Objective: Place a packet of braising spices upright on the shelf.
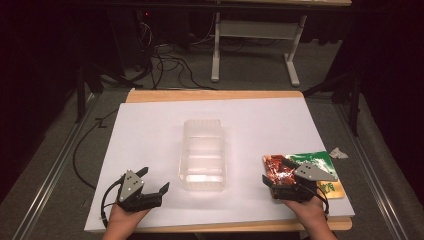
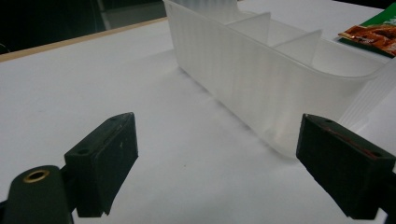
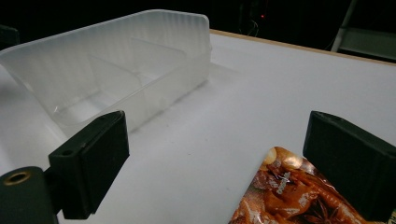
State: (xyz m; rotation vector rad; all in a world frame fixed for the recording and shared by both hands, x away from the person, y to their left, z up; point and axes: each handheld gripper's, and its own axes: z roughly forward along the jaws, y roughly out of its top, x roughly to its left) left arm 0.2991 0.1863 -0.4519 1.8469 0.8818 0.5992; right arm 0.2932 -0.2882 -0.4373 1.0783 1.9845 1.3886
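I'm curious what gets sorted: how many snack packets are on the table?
2: a brown packet under the right gripper, and a green packet partly beneath it. Others may be hidden.

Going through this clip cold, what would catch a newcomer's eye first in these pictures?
Probably the clear plastic bin with dividers, standing alone mid-table on the white sheet. Next, the shiny red-brown snack packet near the table's right edge, lying over a green packet, with the right gripper right above it, jaws open. The left gripper sits open at the near left.
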